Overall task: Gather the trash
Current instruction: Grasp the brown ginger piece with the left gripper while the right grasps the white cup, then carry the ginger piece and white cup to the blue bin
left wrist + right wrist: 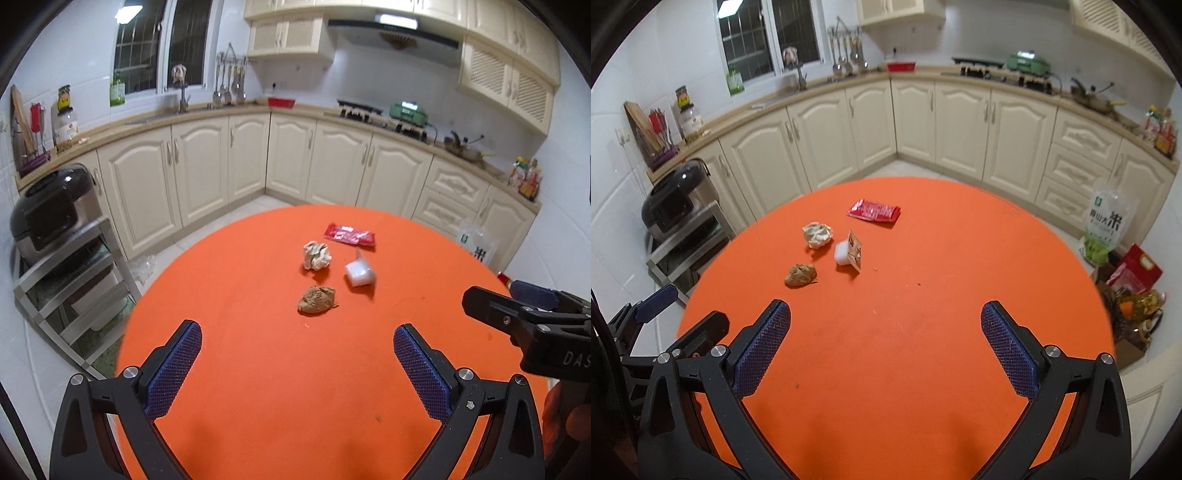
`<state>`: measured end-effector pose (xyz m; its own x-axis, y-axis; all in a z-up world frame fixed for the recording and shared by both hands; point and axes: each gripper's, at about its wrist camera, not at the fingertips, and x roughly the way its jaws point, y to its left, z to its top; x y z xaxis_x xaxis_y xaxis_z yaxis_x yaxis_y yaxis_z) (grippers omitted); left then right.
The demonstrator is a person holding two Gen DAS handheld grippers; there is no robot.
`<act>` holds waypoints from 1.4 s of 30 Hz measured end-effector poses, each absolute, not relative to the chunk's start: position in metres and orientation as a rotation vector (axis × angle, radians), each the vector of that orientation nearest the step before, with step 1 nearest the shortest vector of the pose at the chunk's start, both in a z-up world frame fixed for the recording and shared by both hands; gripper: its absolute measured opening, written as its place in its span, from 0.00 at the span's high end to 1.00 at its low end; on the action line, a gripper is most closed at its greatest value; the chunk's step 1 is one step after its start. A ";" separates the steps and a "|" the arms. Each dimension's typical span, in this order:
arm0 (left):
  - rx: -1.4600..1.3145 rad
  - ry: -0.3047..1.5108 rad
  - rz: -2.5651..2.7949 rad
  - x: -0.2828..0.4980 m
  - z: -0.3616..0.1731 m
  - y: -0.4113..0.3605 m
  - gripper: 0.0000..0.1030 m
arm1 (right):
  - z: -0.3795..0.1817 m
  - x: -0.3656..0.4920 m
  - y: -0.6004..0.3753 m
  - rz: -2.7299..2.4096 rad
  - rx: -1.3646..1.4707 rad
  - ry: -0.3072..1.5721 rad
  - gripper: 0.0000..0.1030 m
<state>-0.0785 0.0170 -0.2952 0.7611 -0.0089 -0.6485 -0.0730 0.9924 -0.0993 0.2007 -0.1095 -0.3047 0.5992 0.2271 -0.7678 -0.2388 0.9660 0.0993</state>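
Four bits of trash lie close together near the middle of the round orange tabletop [258, 369], a little toward the far side. There is a red wrapper [349, 235], a white paper ball [316, 255], a brown lump [317, 300] and a small white cup [359, 273] tipped on its side.

The left gripper [297, 343] and the right gripper [885, 321] hang over the near part of the tabletop. Both have their fingers wide apart and hold nothing. None of the trash is between them yet.

All of it looks light. The paper ball looks soft and should squash, so a pinch across its middle should do. The brown lump may crumble, so it likely wants a gentle squeeze on its sides. The wrapper lies flat and looks thin and slippery; I think it is the hardest one, and an edge may be the best place to grab. The cup looks stiff but thin, with a peeled lid [854, 251] sticking up. Pinching its walls looks safest.

No bin shows in either view. What the brown lump is, I cannot tell. In the left view the cup is blurry.
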 end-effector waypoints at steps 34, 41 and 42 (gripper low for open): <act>-0.189 0.853 0.023 0.126 -0.293 0.078 0.74 | -0.383 0.302 -0.043 0.356 -0.136 1.007 0.76; -0.163 0.825 0.004 0.097 -0.288 0.064 0.74 | -0.367 0.273 -0.077 0.376 -0.027 0.984 0.79; -0.158 0.821 -0.002 0.092 -0.287 0.059 0.74 | -0.363 0.267 -0.083 0.387 -0.001 0.977 0.80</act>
<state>0.0919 0.0590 -0.2874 0.6824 -0.0631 -0.7283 -0.0595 0.9882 -0.1414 0.2670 -0.0832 -0.3632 0.4965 0.3190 -0.8073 -0.3202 0.9317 0.1713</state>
